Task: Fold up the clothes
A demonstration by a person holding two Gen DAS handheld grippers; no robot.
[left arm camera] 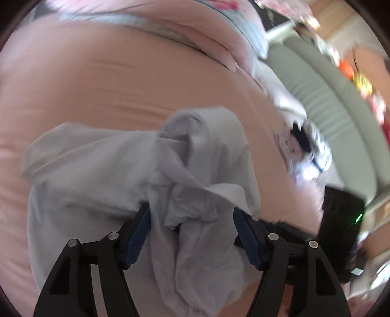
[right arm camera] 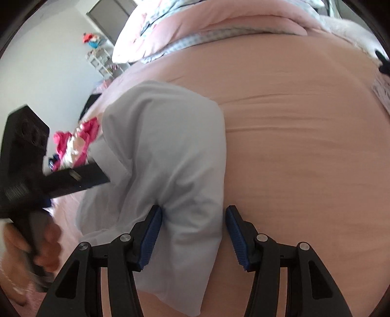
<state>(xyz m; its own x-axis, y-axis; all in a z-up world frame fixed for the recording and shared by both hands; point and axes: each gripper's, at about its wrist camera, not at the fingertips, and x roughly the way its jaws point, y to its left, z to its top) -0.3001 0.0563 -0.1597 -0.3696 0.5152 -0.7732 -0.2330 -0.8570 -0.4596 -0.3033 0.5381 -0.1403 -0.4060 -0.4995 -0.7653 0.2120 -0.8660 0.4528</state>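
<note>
Bed [right arm camera: 304,136] fills both views: smooth peach-pink sheet, soft, shallow long creases. Far edge has a rolled pink duvet [right arm camera: 219,22] with a pale blue checked lining showing along the fold

Task item: pale grey-lilac garment [right arm camera: 165,146], thin matte woven cloth, lying on the bed sheet. In the right wrist view it reads as a long folded slab with rounded top corners, mostly flat. In the left wrist view the same garment [left arm camera: 102,170] is flat on the left side and bunched into twisted ridges in the middle

Grey ribbed cushion or headboard [left arm camera: 324,102] runs along the bed's right side, blurred. Pink and red clothes heap [right arm camera: 78,141] sits past the bed's left side

Left gripper [left arm camera: 191,214]: black arms, blue ribbed pads, jaws apart, bunched cloth between them but not pinched. Hand [right arm camera: 46,246] wraps its handle

Right gripper [right arm camera: 193,214]: jaws apart, straddling the garment's near end; left pad touches the cloth edge, right pad just clear, no clamp
</note>
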